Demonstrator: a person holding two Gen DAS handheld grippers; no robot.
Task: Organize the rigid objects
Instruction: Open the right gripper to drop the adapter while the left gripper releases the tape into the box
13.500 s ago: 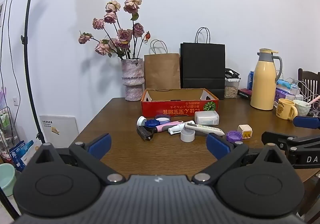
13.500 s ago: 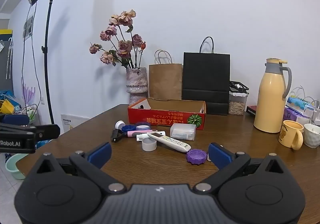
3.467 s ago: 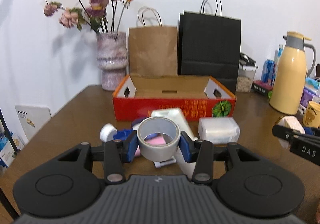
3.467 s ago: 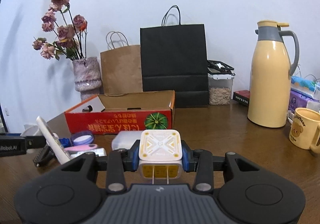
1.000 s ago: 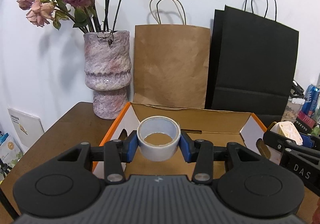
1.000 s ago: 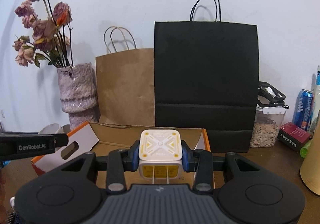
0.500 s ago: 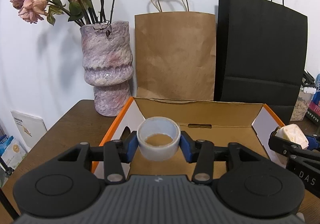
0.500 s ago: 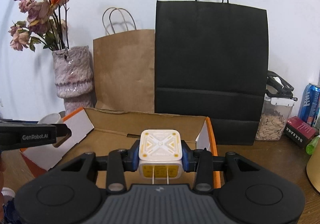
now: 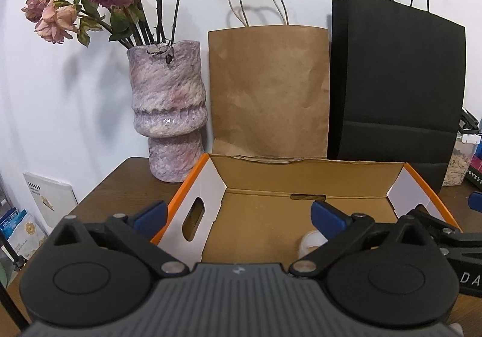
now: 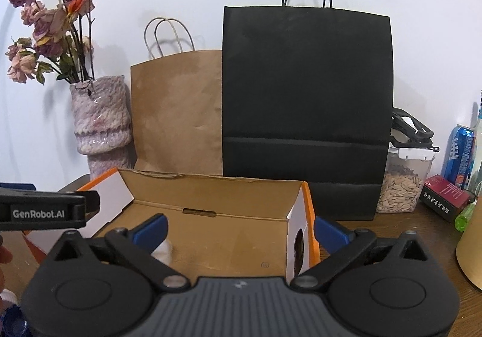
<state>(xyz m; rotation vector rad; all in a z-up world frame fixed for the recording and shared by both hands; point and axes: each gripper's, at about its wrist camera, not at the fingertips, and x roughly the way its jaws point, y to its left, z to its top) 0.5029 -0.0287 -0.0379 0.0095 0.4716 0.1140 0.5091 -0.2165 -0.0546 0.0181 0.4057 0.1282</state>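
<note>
An open cardboard box (image 9: 259,177) with orange rims stands on the wooden table; it also shows in the right wrist view (image 10: 211,186). My left gripper (image 9: 238,213) is open and empty above the box's left part. My right gripper (image 10: 239,230) is open and empty above the box's right end. A pale roll of tape (image 9: 310,242) lies on the box floor, partly hidden behind my left gripper's right finger; a pale object (image 10: 164,249) shows behind my right gripper's left finger. The white charger is hidden.
Behind the box stand a pink vase with dried roses (image 9: 167,114), a brown paper bag (image 9: 268,89) and a black paper bag (image 10: 305,108). A seed container (image 10: 403,183), a blue can (image 10: 461,153) and a red box (image 10: 446,193) sit at right.
Both grippers have opened. The tape roll has dropped from the left gripper into the box, and the white charger has left the right gripper.
</note>
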